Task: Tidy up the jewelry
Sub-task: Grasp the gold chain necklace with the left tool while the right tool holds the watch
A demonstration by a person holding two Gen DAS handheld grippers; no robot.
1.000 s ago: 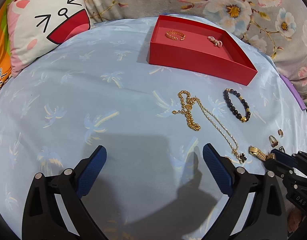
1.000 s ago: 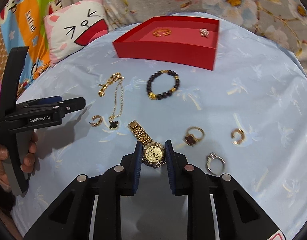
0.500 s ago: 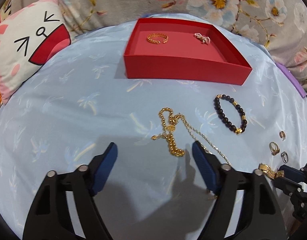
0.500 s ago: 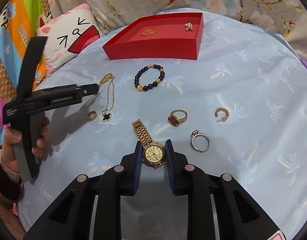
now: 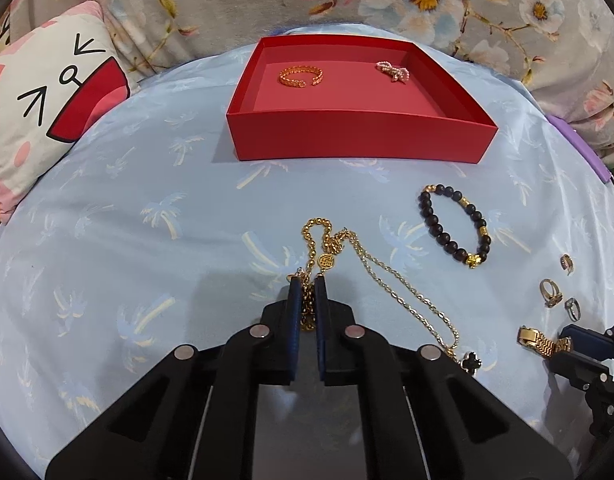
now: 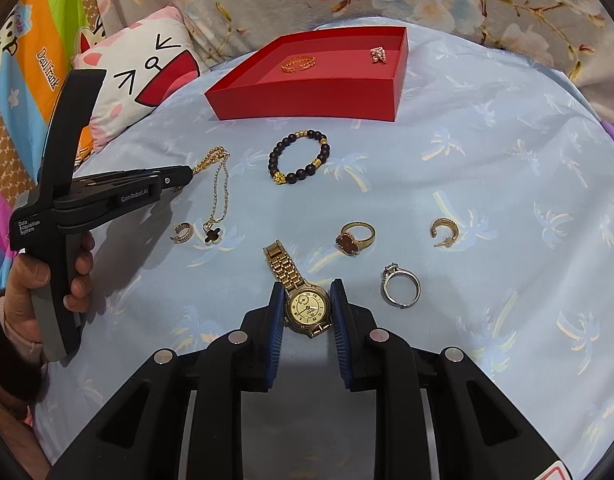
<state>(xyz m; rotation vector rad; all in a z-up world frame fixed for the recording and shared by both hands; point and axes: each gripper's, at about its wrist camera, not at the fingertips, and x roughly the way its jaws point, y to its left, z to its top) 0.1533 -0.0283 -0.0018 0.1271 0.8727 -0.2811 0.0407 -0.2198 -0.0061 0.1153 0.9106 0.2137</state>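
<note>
My left gripper [image 5: 307, 312] has its fingers almost fully closed on one end of the thick gold chain [image 5: 321, 248], while the rest of this chain lies on the blue bed sheet [image 5: 147, 208], crossing the thin necklace [image 5: 391, 284] with the black clover. I judge this is the main risk: if I lift now, the two chains can stay hooked and the thin one comes along or falls halfway. My right gripper [image 6: 306, 308] holds the gold watch [image 6: 308, 306] by its case, fingers partly closed on both sides, and the band [image 6: 283, 266] lies on the sheet. The round case can slip or turn between the pads. The red tray [image 5: 359, 136] stands further ahead and holds two pieces already; the loose band can catch its near wall.
</note>
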